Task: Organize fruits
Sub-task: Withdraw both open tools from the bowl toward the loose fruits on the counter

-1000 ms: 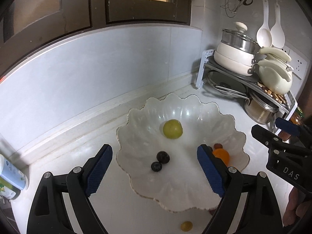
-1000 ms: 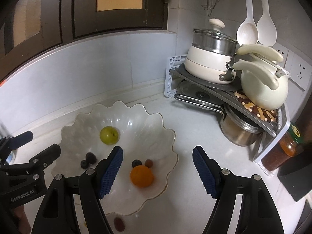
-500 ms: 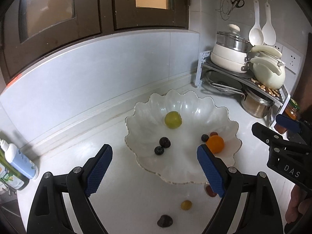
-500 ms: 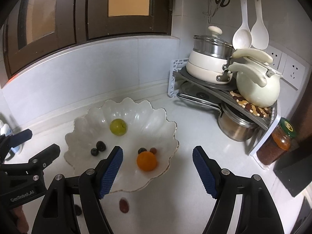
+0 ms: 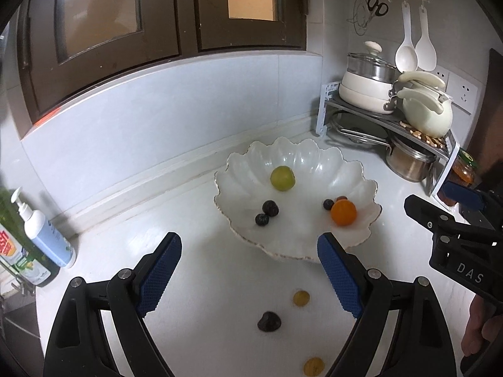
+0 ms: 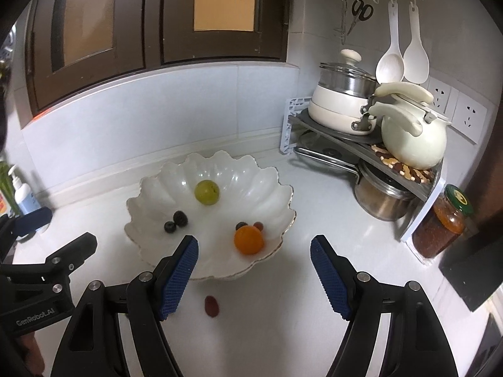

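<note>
On the glossy white surface (image 5: 220,282) short of the scalloped porcelain bowl (image 5: 251,169), loose fruits wait: a wrinkled dark plum (image 5: 269,321) and two small yellow grapes (image 5: 301,298). My left claw (image 5: 248,275) and right claw (image 6: 254,275) both hang open, empty. I judge I should drop straight over the plum and pinch softly, since round smooth skins roll.

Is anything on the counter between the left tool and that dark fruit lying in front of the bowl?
Nothing visible. The left tool is open and empty, and the dark fruit lies on bare counter below its tips. A small yellow fruit sits beside it, apart, right of the path.
</note>
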Action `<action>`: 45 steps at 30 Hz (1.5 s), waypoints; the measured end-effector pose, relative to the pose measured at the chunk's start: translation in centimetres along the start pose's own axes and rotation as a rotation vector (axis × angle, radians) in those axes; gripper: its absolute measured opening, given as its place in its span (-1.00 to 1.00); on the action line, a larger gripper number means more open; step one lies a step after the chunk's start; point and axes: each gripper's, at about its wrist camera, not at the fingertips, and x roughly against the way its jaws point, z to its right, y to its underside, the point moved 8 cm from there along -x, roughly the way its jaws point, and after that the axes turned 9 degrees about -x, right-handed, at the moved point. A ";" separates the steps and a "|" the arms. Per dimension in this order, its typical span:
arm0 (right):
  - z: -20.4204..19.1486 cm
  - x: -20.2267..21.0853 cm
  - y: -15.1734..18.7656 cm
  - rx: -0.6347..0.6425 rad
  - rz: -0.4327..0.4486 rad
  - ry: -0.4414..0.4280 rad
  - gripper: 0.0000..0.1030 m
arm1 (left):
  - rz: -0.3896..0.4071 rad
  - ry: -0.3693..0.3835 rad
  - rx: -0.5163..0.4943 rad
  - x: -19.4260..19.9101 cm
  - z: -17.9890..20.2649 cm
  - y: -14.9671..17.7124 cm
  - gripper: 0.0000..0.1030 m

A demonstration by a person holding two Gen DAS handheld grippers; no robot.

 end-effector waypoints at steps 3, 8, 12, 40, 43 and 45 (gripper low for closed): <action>-0.3 0.6 0.6 0.009 -0.001 -0.009 0.45 | -0.003 -0.006 0.002 0.7 0.0 0.8 0.72; -0.8 1.6 1.6 0.019 -0.001 -0.025 0.45 | -0.005 -0.008 0.003 1.9 0.2 2.1 0.72; -1.2 2.3 2.5 0.024 -0.002 -0.034 0.45 | -0.003 -0.008 -0.012 2.7 0.4 3.0 0.67; -2.2 9.4 7.8 0.041 0.013 -0.064 0.45 | 0.041 0.002 -0.052 9.9 1.5 7.0 0.58; -2.6 9.4 7.9 0.035 0.014 -0.062 0.45 | 0.041 0.013 -0.066 9.6 1.3 6.9 0.58; -2.9 9.4 8.2 0.021 0.017 -0.053 0.45 | 0.041 0.032 -0.079 9.2 1.2 6.9 0.52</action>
